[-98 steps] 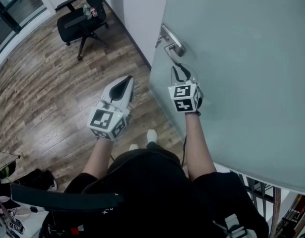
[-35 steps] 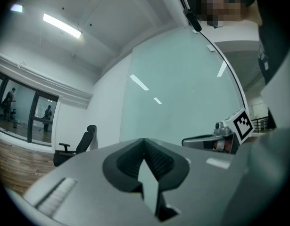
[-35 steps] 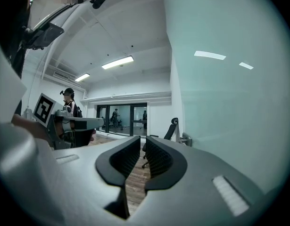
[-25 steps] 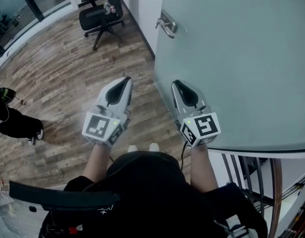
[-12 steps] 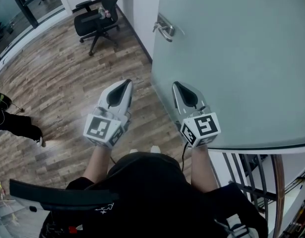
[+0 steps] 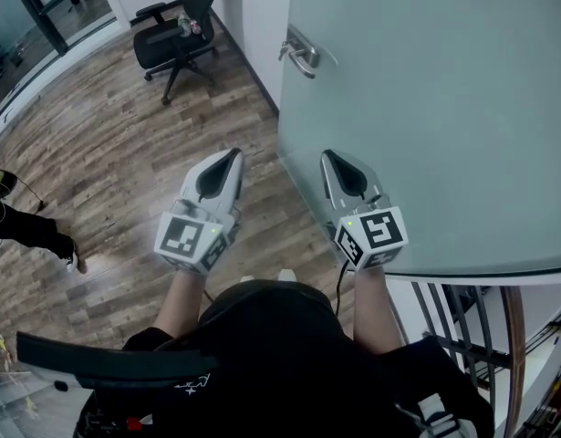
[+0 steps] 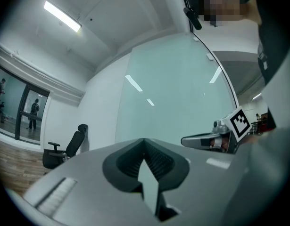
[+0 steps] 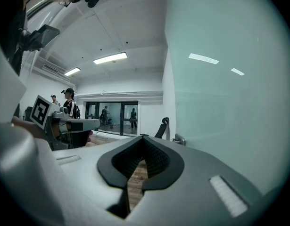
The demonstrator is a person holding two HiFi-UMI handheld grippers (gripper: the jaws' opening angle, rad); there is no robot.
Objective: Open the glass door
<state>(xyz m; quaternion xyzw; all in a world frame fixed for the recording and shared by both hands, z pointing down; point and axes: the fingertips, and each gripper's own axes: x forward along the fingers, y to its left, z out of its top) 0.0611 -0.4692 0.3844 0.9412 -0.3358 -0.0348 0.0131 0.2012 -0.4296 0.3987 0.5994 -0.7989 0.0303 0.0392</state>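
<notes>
The frosted glass door [image 6: 426,108] fills the right side of the head view, its free edge running down past a metal lever handle [image 6: 301,55]. My right gripper [image 6: 328,155] is shut and empty, close to the door's edge and well short of the handle. My left gripper [image 6: 233,154] is beside it over the floor, also shut with nothing in it. In the right gripper view the closed tips [image 8: 144,139] point past the handle [image 8: 178,139], with the glass [image 8: 220,93] to the right. The left gripper view shows its tips [image 7: 145,142] meeting in front of the pane [image 7: 178,88].
A black office chair [image 6: 175,27] stands on the wood floor [image 6: 107,153] near a white wall [image 6: 253,7]. A person's dark-clothed leg [image 6: 29,231] reaches in at the left edge. A metal railing [image 6: 462,336] lies behind the door at lower right.
Nearly four seconds ago the right gripper was up at the door handle; now it sits back from it. Over the last second both grippers have stayed almost still.
</notes>
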